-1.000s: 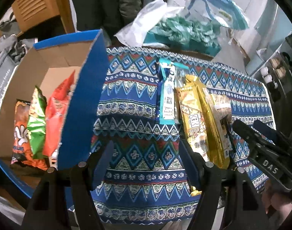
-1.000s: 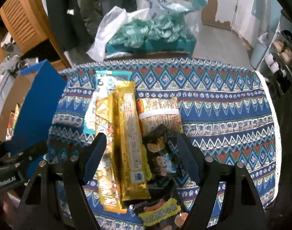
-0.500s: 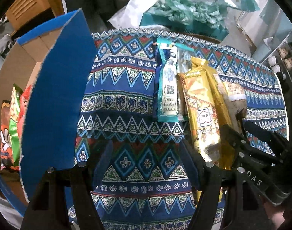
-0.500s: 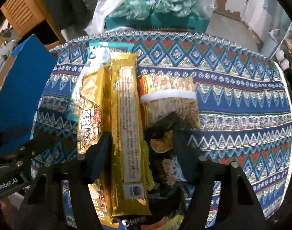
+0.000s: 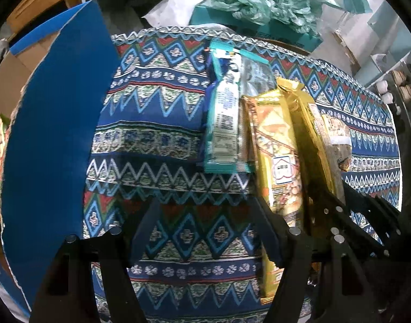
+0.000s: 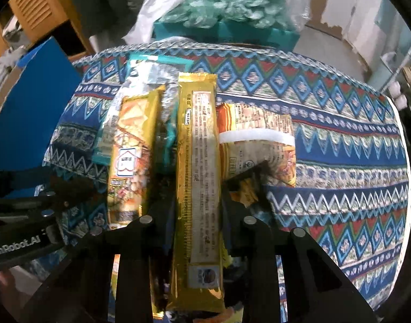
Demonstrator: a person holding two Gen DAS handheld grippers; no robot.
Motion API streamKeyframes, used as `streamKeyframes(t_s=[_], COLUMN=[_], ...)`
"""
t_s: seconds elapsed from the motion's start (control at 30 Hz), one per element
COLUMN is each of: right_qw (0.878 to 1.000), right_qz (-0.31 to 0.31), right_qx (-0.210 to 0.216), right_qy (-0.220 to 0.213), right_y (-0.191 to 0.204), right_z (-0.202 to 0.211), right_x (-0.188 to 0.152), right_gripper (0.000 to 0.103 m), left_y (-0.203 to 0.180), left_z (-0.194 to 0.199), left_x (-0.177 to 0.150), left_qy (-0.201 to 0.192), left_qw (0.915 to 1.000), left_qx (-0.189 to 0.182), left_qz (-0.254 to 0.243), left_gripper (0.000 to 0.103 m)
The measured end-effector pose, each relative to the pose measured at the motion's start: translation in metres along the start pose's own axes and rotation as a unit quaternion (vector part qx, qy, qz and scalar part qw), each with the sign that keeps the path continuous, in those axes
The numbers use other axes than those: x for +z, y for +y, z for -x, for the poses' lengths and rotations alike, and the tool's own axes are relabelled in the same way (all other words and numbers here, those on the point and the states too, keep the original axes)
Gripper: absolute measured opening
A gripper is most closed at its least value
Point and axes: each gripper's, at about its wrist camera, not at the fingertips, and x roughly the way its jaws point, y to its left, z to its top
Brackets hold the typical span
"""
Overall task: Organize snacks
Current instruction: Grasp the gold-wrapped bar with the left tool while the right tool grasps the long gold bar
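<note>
- The long gold packet (image 6: 198,188) lies on the patterned tablecloth (image 6: 340,161), and the right gripper (image 6: 196,215) has closed in to clamp it.
- Five snack packets lie there, beside a blue-flapped cardboard box (image 5: 52,140).
- The left gripper (image 5: 202,231) hovers spread wide, holding nothing.
- A teal box of wrappers (image 6: 224,24) sits behind.

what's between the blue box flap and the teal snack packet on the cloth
Only bare patterned tablecloth lies between the blue box flap and the teal snack packet; no snack sits there. The left wrist view shows this most clearly.
</note>
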Motion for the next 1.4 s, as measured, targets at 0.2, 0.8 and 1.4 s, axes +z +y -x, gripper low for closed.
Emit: streamKeyframes(t_s=[0.2, 0.8, 1.4], right_qw=[0.999, 0.995, 0.996], right_qz=[-0.045, -0.092, -0.082], right_qx=[-0.004, 0.023, 0.013], right_qy=[-0.014, -0.012, -0.012], right_y=[-0.029, -0.06, -0.057], right_z=[0.021, 0.02, 0.004], right_x=[-0.011, -0.029, -0.022], right_gripper=[0.027, 0.029, 0.03], left_y=[-0.018, -0.052, -0.059], left_z=[-0.005, -0.033, -0.048], left_x=[0.001, 0.006, 0.007], left_qy=[0.007, 0.04, 0.036], left_qw=[0.9999, 0.9992, 0.9987], left_qx=[-0.007, -0.007, -0.029], left_qz=[-0.003, 0.002, -0.024], left_gripper=[0.078, 0.089, 0.032])
